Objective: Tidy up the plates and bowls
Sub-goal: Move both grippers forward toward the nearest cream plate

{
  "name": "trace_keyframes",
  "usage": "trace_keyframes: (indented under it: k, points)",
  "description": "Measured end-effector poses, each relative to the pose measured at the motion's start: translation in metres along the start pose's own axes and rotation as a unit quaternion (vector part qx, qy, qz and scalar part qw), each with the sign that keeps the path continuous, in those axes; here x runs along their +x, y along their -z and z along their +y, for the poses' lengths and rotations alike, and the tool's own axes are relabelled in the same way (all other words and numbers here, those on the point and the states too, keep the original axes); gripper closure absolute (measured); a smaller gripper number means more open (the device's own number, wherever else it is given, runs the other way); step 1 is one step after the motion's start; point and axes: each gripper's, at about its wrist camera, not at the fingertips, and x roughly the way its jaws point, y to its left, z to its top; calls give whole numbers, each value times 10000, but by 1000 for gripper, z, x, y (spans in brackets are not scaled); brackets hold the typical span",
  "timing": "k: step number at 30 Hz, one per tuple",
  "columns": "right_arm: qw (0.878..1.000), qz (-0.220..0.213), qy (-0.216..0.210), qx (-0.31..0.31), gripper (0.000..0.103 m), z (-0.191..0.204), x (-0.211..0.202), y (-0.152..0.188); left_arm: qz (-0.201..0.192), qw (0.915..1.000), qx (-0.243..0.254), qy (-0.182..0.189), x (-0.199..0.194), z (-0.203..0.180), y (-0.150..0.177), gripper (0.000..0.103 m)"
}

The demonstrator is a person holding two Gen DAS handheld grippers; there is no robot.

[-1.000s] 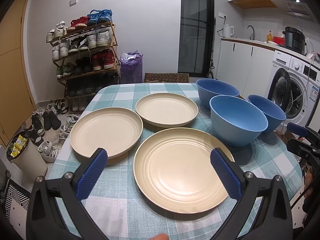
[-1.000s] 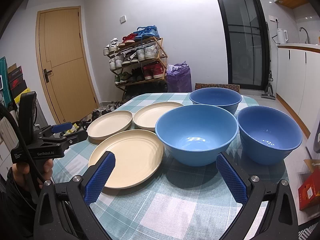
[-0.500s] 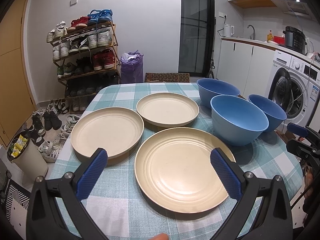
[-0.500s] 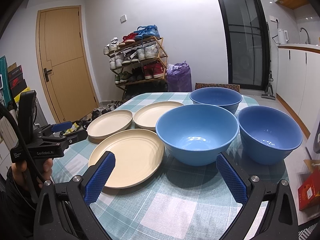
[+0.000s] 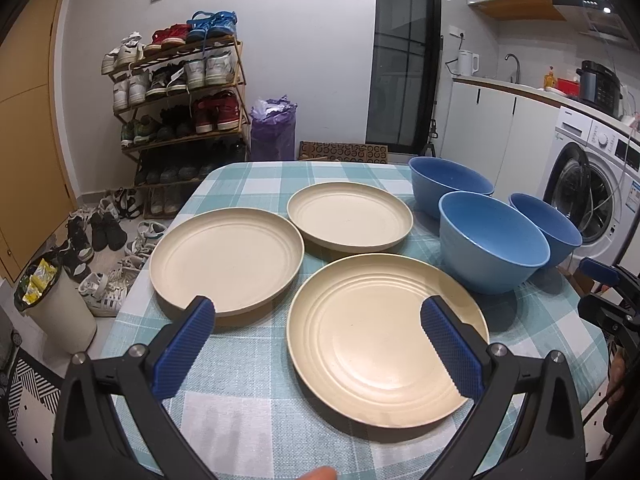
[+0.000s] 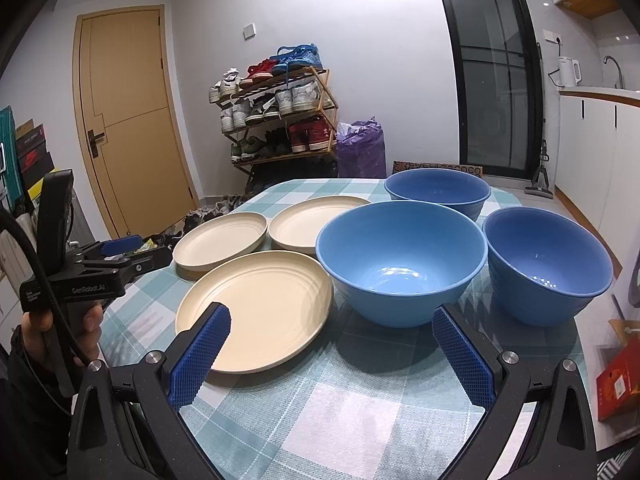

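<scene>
Both hand-held grippers, left (image 5: 318, 336) and right (image 6: 330, 340), are spread wide, holding nothing. On the surface (image 5: 248, 408), three plates (image 5: 384, 340) lie at 10 o'clock of three bowls (image 6: 404, 264).

Two low near-edge views across the checked table (image 5: 256, 412), sharing plates (image 6: 256, 312) and bowls (image 5: 492, 240).

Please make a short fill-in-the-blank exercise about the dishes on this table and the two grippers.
1. The table holds ___ cream plates.
2. The bowls are all ___ in colour.
3. Both the left gripper and the right gripper are ___, holding nothing.
4. The nearest plate lies ___, not stacked.

Missing words: three; blue; open; alone
</scene>
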Motion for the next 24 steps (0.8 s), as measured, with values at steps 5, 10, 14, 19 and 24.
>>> trace_keyframes:
  k: [5, 10, 14, 19, 24]
  points:
    - [10000, 17, -12, 0, 0, 0, 2, -1, -19, 10000, 3, -40, 0, 3, 0, 0]
    - [10000, 41, -66, 27, 0, 1, 5, -3, -17, 10000, -4, -75, 2, 6, 0, 0]
    - [9999, 67, -145, 6, 0, 3, 7, -4, 12, 10000, -11, -98, 4, 9, 0, 0]
    - [9998, 118, -173, -54, 0, 6, 13, -9, -12, 9999, -48, -123, 3, 14, -4, 0]
    - [9997, 135, -215, -36, 0, 6, 17, -19, -21, 9998, -144, -105, 5, 22, -11, 0]
